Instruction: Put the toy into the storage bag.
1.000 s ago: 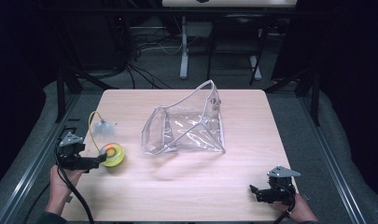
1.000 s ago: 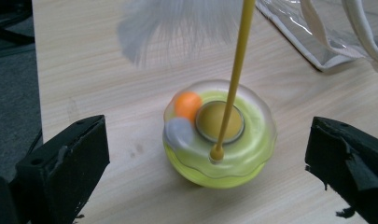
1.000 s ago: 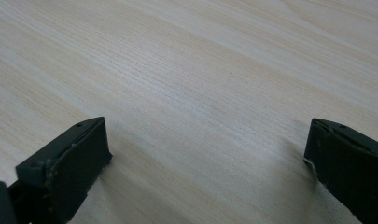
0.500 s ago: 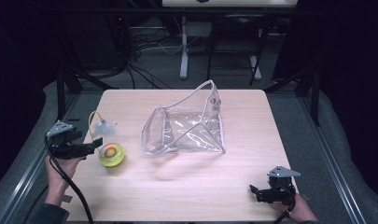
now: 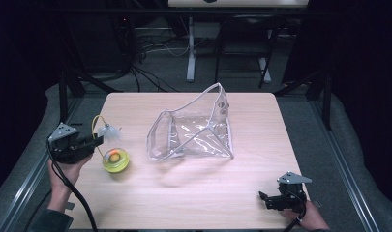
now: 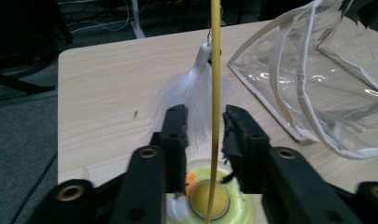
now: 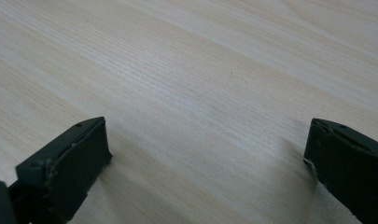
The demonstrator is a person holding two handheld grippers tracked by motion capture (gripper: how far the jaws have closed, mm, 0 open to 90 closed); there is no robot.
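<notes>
A toy with a round yellow-green base, a thin yellow wire and a white feather tuft stands at the table's left. My left gripper hovers beside it, pointing right. Its jaws have just been closing; the wire runs up between them near the right-hand jaw, with a gap still showing on the other side. A clear plastic pouch with white trim lies open mid-table. Near the front right corner, my right gripper is open over bare wood.
The wooden table is bordered by dark metal rails on both sides. Beyond its far edge are cables and a white stand leg on the dark floor. Bare wood lies between the pouch and the front edge.
My left gripper has risen from beside the toy's base and drawn its jaws in around the yellow wire. The right gripper, the pouch and the toy's base have stayed put.
</notes>
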